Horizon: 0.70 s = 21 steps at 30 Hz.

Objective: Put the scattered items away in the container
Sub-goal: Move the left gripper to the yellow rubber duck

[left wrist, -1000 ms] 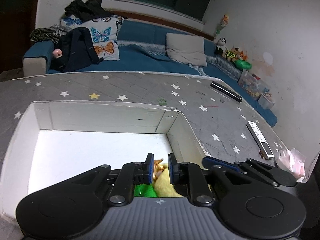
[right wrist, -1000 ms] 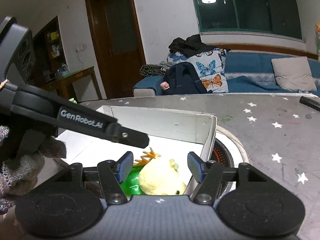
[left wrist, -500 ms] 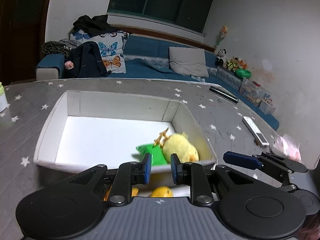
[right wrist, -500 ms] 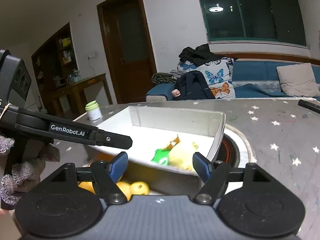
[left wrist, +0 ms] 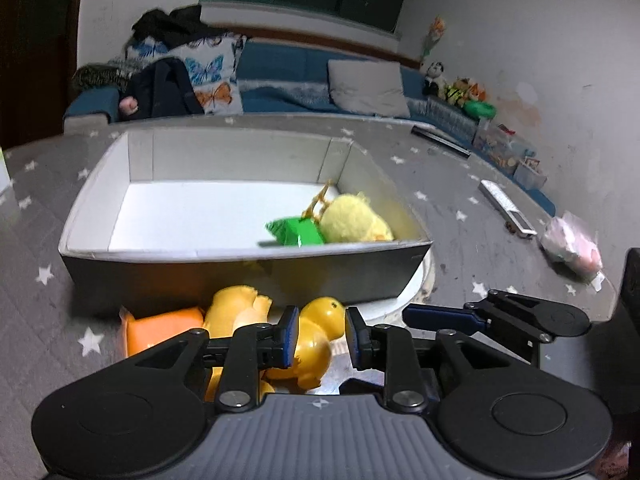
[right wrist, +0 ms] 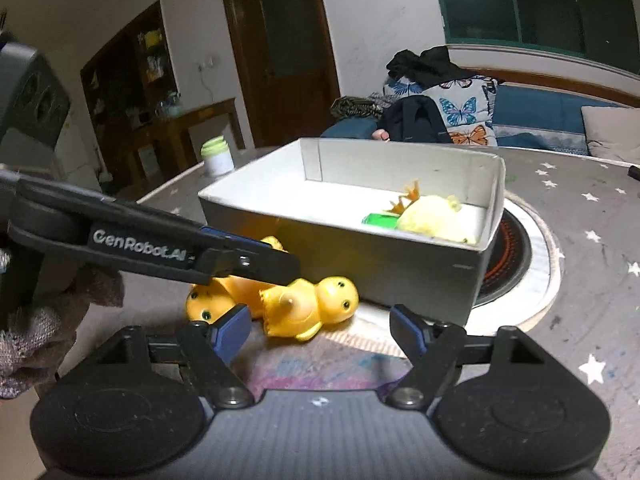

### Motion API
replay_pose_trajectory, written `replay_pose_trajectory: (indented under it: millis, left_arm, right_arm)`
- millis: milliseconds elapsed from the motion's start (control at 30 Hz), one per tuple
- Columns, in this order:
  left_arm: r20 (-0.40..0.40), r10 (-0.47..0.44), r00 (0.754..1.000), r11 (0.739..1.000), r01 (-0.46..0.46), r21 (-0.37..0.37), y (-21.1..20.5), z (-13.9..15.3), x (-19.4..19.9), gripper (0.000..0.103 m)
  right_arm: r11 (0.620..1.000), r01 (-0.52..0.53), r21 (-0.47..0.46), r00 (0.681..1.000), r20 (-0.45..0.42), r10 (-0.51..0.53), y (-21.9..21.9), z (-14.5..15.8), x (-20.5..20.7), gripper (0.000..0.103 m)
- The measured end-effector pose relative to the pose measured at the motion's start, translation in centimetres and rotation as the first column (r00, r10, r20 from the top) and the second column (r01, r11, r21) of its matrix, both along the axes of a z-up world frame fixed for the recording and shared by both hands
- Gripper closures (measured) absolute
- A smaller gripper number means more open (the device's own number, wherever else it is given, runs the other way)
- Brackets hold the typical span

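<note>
Yellow rubber ducks (right wrist: 308, 304) lie on the table just in front of the white cardboard box (left wrist: 240, 254), which already holds a yellow plush chick (left wrist: 354, 222). We spread both empty claws, left gripper (left wrist: 318, 332) and right gripper (right wrist: 320, 330); next, close on a duck.

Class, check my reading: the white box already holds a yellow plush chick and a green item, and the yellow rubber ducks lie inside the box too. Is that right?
Not quite. The yellow rubber ducks lie outside the white box, on the table against its near wall, as the right wrist view shows. The yellow plush chick and the green item are indeed inside.
</note>
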<state>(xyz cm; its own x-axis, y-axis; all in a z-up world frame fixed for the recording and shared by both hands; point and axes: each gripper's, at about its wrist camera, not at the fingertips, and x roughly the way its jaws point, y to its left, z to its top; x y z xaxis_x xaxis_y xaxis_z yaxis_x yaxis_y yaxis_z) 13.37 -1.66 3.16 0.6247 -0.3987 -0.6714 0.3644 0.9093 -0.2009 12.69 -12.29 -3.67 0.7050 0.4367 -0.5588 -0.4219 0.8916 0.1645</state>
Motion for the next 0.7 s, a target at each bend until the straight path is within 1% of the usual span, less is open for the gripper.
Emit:
replay_pose_trajectory:
  millis: [67,167,267,367,433,600,633,700]
  left_arm:
    - [-0.021,0.027,0.999,1.0,-0.027,0.009,0.0,-0.6,0.4,0.075]
    - [-0.038,0.048,0.998,0.999,-0.048,0.002,0.2,-1.2,0.6,0.075]
    - [-0.065,0.054,0.996,0.998,-0.056,-0.021,0.6,-1.6,0.5,0.072]
    - [-0.128,0.057,0.99,0.996,-0.065,-0.062,0.8,-1.8,0.7,0.07]
    - [-0.177,0.052,0.983,0.992,-0.072,-0.106,1.0,-2.1,0.8,0.069]
    - [-0.263,0.0,0.965,0.977,-0.056,-0.208,1.1,-2.4,0.6,0.07]
    - [-0.269,-0.007,0.963,0.975,-0.053,-0.217,1.0,-2.3,0.6,0.07]
    - [-0.247,0.005,0.969,0.979,-0.055,-0.195,0.9,-2.0,0.4,0.07]
  right_arm:
    - [1.0,-0.008,-0.024,1.0,-0.003,0.008,0.4,-0.4,-0.1,0.023]
    - [0.999,-0.02,-0.042,1.0,-0.011,0.02,0.8,-0.8,-0.3,0.02]
    - [0.998,-0.028,-0.048,0.999,-0.02,0.028,0.9,-1.2,-0.3,0.02]
    - [0.998,-0.029,-0.047,0.999,-0.027,0.027,1.0,-1.4,-0.1,0.02]
    - [0.999,-0.027,-0.044,0.999,-0.034,0.025,0.9,-1.5,0.0,0.02]
    - [0.999,-0.014,-0.05,0.999,-0.038,0.012,0.3,-1.6,0.0,0.02]
    - [0.999,-0.011,-0.051,0.999,-0.039,0.009,0.1,-1.6,0.0,0.02]
    - [0.999,-0.003,-0.049,0.999,-0.045,0.0,-0.3,-1.6,0.1,0.02]
